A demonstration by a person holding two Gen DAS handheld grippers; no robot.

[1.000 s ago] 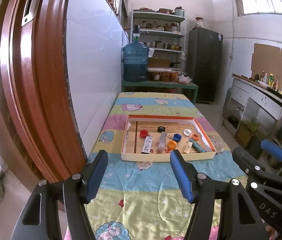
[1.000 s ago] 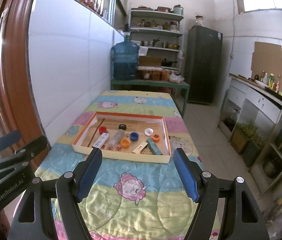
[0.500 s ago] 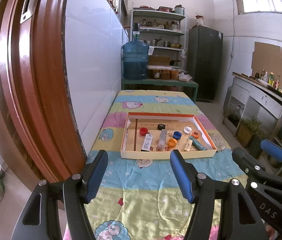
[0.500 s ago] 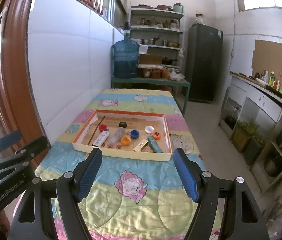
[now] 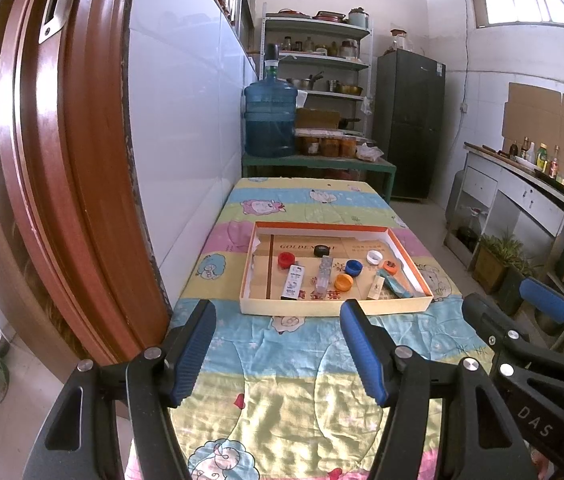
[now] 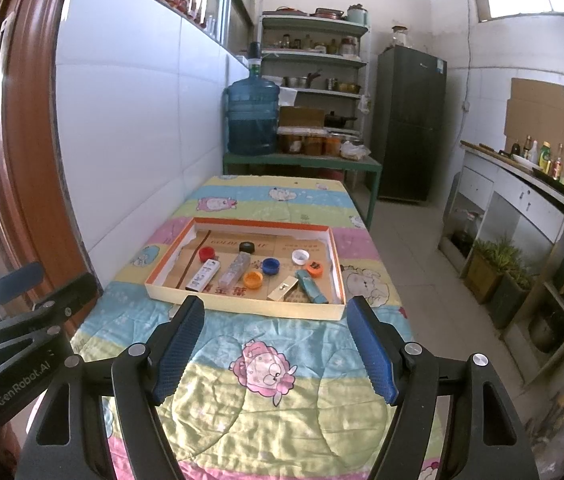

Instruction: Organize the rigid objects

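Shallow cardboard tray with orange rim point(image 5: 246, 276) point(image 6: 164, 267) sits on the table mid-way, on the striped cartoon-print quilt point(image 5: 282, 360) point(image 6: 266, 360). Inside we see loose rigid bits: red bottle cap point(image 5: 285, 259) point(image 6: 206, 254) at left, black cap point(image 5: 320, 250) point(image 6: 246, 247) behind it, blue cap point(image 5: 353, 267) point(image 6: 271, 265), orange cap point(image 5: 343, 282) point(image 6: 252, 279), white cap point(image 5: 374, 257) point(image 6: 300, 256) and a small orange-and-black cap point(image 5: 389, 267) point(image 6: 314, 269) toward the right. A white flat rectangular box point(image 5: 293, 281) point(image 6: 203, 274) lies beside a clear plastic tube point(image 5: 323, 273) point(image 6: 234, 268), the two near each other and roughly parallel. At the right end a beige small card-like box point(image 5: 376, 287) point(image 6: 283, 288) lies just beside a teal wrapped packet point(image 5: 398, 285) point(image 6: 311, 286). A thin brown stick point(image 5: 270, 268) point(image 6: 194, 258) runs along the tray's left side.

We hold both grippers level over the near end of the quilt, pointing at the tray, well short of it. Left gripper point(image 5: 278, 354) has its blue-padded fingers spread wide, nothing between them. Right gripper point(image 6: 276, 346) likewise gapes, empty. Each shows at the edge of the other's view, side by side.

Behind the table: blue water jug point(image 5: 270, 120) point(image 6: 252, 118) on a green bench, metal shelving point(image 5: 317, 60) point(image 6: 313, 56), dark fridge point(image 5: 409, 124) point(image 6: 405, 124). Brown door frame point(image 5: 50, 168) at left, white tiled wall beside the table.
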